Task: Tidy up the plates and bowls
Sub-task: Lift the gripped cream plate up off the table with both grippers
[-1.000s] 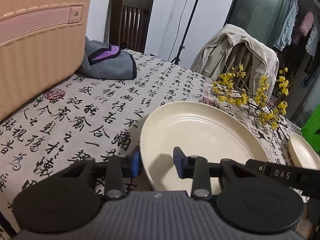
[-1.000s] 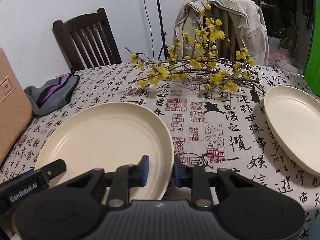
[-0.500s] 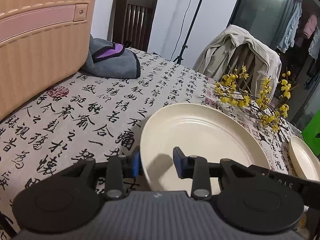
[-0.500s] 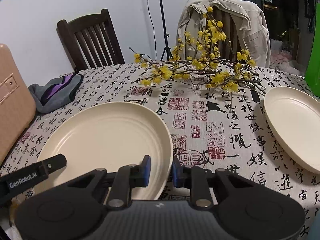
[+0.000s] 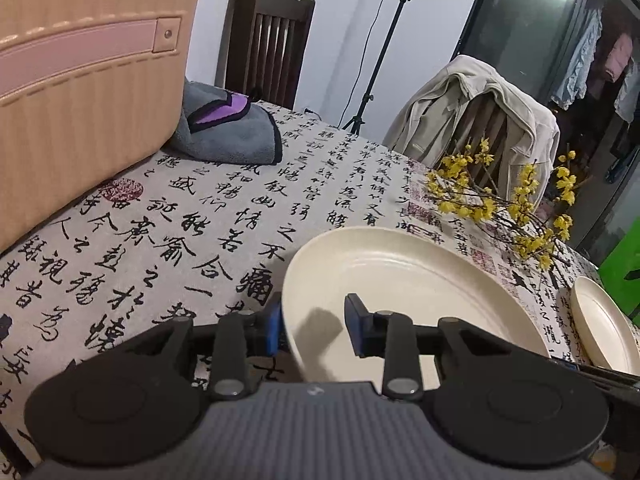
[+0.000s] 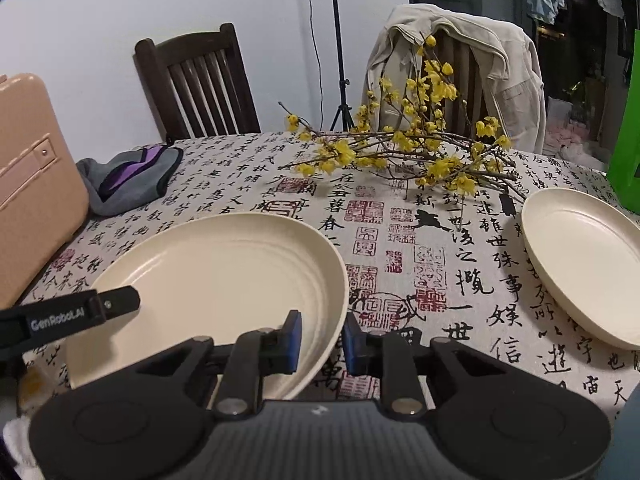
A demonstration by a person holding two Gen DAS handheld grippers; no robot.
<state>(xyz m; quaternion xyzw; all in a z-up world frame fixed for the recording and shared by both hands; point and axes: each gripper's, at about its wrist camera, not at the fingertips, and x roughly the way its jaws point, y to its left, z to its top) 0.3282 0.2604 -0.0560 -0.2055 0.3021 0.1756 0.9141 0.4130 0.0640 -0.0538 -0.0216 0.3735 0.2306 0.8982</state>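
Left wrist view, left to right: a tan suitcase filled the upper left of the frame, standing on the tablecloth printed with black script. Just right of it lay a grey and purple cloth, touching the suitcase side. A dark wooden chair stood behind at top centre. At lower centre the left gripper straddled the near left rim of the large cream plate; one blue pad sat outside the rim, the other over the inside, with a gap showing there. Cannot tell if it was clenched on the rim or just around it. Yellow flower branches lay right of centre, beyond the plate. A second cream plate was at the lower right edge, well apart from the first.

Right wrist view, left to right: suitcase at the left edge, the left gripper's arm reaching over the large plate at lower left. The plate looked tilted, its far edge raised. The right gripper at lower centre had its jaws narrow around the plate's near right rim, rim between the blue pads; a firm pinch cannot be confirmed. The second plate lay flat at the right. A green bag stood at the far right edge.
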